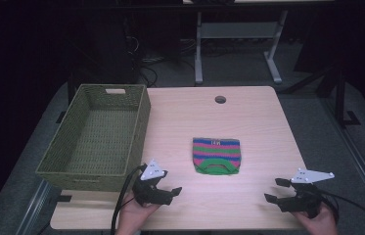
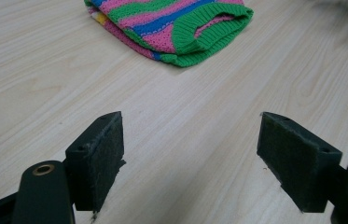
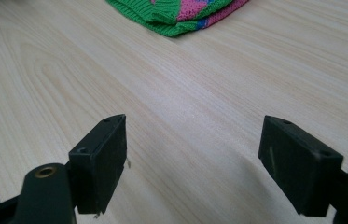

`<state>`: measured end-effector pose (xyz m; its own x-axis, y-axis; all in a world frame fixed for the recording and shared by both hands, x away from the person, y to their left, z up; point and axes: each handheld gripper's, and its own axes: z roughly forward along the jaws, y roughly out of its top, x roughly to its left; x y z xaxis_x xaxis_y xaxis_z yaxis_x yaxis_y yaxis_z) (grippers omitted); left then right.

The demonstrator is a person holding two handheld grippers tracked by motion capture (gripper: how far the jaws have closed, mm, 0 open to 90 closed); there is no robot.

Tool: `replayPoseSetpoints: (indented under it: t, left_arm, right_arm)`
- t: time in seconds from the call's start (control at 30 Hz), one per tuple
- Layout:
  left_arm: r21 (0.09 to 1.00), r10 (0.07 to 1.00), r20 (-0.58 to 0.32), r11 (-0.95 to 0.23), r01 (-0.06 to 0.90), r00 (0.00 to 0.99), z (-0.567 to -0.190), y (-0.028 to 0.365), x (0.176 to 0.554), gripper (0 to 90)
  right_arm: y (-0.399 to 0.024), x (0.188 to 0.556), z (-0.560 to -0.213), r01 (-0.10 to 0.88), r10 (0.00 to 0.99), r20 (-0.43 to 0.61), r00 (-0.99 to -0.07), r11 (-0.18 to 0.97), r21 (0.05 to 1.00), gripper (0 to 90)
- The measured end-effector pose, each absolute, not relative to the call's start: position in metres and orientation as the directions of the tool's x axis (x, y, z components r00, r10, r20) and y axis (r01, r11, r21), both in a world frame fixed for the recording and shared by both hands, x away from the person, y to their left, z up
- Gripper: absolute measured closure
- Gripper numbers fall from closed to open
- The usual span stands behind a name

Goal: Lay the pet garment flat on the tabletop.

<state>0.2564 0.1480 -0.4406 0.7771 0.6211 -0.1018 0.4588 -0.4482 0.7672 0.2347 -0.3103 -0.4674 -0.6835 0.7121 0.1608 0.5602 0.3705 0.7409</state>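
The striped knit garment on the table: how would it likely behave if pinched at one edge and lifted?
The striped knit garment looks soft and folded flat, so it would probably droop and unfold. Its ribbed green hem should grip well, not slip. Pushed across the smooth table, it would likely bunch up.

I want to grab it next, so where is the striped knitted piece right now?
In the high view the striped knitted piece lies flat near the middle of the table, right of the green woven basket, ahead of and between both claws.
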Motion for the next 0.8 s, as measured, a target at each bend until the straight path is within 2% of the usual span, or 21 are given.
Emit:
replayPoseSetpoints:
  t: [0.17, 0.37, 0.53, 0.63, 0.8]
  left_arm:
    - [0.763, 0.614, -0.101, -0.457, 0.457, 0.783, -0.442, 0.144, 0.257, 22.3]
    - [0.762, 0.607, -0.120, -0.451, 0.465, 0.786, -0.441, 0.145, 0.258, 22.3]
    - [0.757, 0.608, -0.117, -0.458, 0.467, 0.785, -0.441, 0.144, 0.263, 22.3]
    - [0.756, 0.601, -0.109, -0.467, 0.459, 0.791, -0.441, 0.143, 0.264, 22.3]
    - [0.754, 0.599, -0.101, -0.474, 0.454, 0.794, -0.440, 0.141, 0.267, 22.3]
  right_arm:
    - [-0.310, 0.236, -0.467, 0.563, 0.694, 0.196, -0.692, 0.350, 0.748, 22.1]
    - [-0.304, 0.239, -0.467, 0.556, 0.686, 0.187, -0.703, 0.365, 0.747, 21.7]
    - [-0.292, 0.246, -0.470, 0.558, 0.679, 0.188, -0.710, 0.378, 0.739, 21.5]
    - [-0.284, 0.249, -0.469, 0.541, 0.683, 0.149, -0.715, 0.406, 0.736, 22.5]
    - [-0.282, 0.256, -0.466, 0.540, 0.677, 0.160, -0.718, 0.398, 0.741, 22.1]
